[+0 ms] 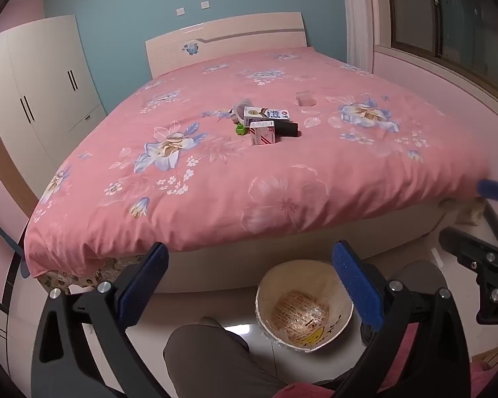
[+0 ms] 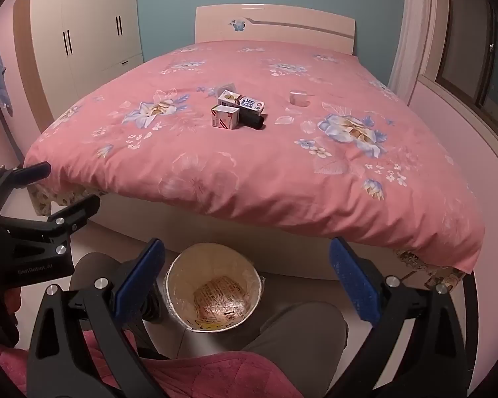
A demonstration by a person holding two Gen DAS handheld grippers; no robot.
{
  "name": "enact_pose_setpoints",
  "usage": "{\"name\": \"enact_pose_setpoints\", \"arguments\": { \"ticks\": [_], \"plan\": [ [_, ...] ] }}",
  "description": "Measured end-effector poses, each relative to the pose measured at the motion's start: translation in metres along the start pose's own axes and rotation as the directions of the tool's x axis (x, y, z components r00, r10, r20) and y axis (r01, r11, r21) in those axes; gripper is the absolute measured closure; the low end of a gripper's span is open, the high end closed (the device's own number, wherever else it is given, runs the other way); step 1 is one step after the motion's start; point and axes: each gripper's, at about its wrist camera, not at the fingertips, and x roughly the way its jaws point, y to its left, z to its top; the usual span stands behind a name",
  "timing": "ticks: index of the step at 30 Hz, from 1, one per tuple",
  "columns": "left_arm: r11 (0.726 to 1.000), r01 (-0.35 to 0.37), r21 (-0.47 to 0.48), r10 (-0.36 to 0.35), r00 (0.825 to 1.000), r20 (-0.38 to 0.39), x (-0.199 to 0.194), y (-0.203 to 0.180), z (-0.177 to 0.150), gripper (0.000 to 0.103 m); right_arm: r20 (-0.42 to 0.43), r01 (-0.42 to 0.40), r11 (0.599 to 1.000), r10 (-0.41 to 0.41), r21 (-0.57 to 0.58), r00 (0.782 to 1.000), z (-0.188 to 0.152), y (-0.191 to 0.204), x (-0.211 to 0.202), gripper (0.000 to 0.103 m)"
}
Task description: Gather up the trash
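Trash sits mid-frame on the pink bed (image 1: 215, 172): milk carton (image 1: 265, 115), red-striped box (image 1: 263, 132), black tube (image 1: 288, 128), green bit (image 1: 240, 129), clear tub (image 1: 240, 107) behind, pale cup (image 1: 305, 98) apart to the right. Bin (image 1: 303, 305) on the floor at bottom centre, wrapper inside. Left gripper (image 1: 249, 285) and right gripper (image 2: 247, 282) both have jaws wide apart, nothing held. Cartons likely light, empty, crushable; grip across the narrow faces, gently. Tube may roll; take it across its middle.

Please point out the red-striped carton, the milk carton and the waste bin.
Red-striped carton (image 2: 225, 116): right wrist view, front face.
Milk carton (image 1: 266, 115): left wrist view, printed side.
Waste bin (image 2: 179, 262): right wrist view, inner wall.
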Motion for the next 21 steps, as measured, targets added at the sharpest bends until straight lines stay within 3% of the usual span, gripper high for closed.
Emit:
{"name": "enact_pose_setpoints", "arguments": {
  "ticks": [21],
  "plan": [
    [1.0,0.0,0.004,0.0,1.0,-0.001,-0.003,0.002,0.006,0.002,0.009,-0.006,1.0,0.006,-0.005,1.0,0.003,0.001,-0.003,0.007]
  ]
}}
